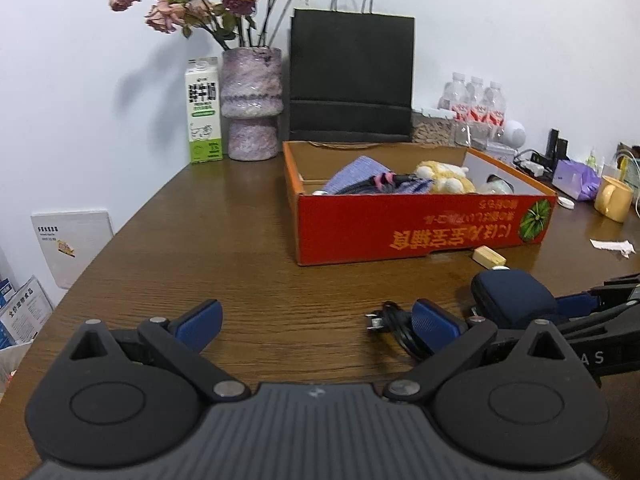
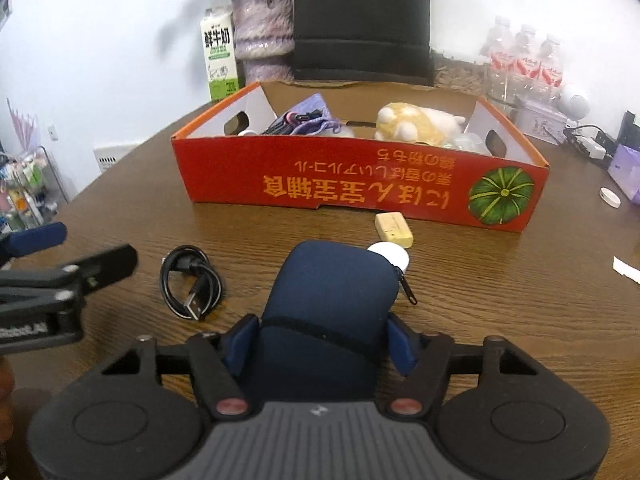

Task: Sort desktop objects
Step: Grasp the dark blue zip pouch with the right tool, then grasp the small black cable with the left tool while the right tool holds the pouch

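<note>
Right gripper (image 2: 322, 344) clamped on navy zip pouch (image 2: 332, 292); left gripper (image 1: 316, 320) gaping, idle. Pickup step. Next: lift, clear red box (image 2: 360, 184) wall, drop inside.

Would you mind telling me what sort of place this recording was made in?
Probably a home or small office desk: a wooden table against a white wall, holding a vase of dried roses, a milk carton and bottled water.

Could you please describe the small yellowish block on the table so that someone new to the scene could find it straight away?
Start from the red cardboard box with the green pumpkin picture on the brown table. Just in front of its printed wall, near the pumpkin end, lies the pale yellow block. It is the only rectangular cream-yellow thing there: the navy zip pouch and a small white round object sit nearer the camera.
</note>
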A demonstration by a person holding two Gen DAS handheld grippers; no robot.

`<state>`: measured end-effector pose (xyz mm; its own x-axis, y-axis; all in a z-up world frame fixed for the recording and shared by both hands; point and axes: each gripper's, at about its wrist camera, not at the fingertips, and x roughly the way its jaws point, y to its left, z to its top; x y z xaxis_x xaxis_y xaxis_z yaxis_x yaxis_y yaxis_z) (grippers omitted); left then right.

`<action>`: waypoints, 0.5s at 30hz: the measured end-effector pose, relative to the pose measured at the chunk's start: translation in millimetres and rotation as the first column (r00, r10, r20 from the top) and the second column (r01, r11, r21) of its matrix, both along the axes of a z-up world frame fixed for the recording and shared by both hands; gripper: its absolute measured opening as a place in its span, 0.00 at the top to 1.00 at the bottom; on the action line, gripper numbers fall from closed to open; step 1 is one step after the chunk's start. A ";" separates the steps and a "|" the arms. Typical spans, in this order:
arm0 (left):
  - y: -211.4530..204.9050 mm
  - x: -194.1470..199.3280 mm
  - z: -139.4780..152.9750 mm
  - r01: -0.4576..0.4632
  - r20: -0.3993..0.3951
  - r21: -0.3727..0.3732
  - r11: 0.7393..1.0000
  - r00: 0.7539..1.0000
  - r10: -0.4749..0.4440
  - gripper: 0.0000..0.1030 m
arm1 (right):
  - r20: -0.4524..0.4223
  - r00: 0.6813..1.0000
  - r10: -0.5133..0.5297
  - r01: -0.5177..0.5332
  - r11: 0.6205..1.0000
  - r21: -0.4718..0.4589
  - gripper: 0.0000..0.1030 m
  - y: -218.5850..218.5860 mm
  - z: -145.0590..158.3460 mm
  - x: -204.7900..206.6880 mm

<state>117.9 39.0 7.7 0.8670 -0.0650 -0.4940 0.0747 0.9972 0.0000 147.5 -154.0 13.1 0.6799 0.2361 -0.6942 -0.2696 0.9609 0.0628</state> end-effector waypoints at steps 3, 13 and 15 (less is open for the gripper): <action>-9.5 3.4 -1.5 0.011 -0.014 0.009 1.000 1.000 -0.011 0.00 | 0.021 1.000 0.007 -0.008 1.000 0.019 0.38 -6.7 -0.8 -4.8; -41.7 21.5 -9.6 0.024 -0.077 0.033 0.999 0.997 -0.021 0.00 | 0.123 0.992 -0.016 0.008 0.998 0.063 0.38 -43.9 3.6 -9.9; -47.7 26.0 -12.2 0.025 -0.090 0.039 0.999 0.996 -0.021 0.00 | 0.127 0.992 -0.027 0.018 0.997 0.073 0.38 -52.9 2.2 -8.3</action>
<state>143.8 -8.7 -4.5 0.8174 -0.0631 -0.5725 0.0992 0.9945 0.0321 139.2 -206.9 15.2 0.7678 0.2658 -0.5830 -0.2583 0.9611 0.0980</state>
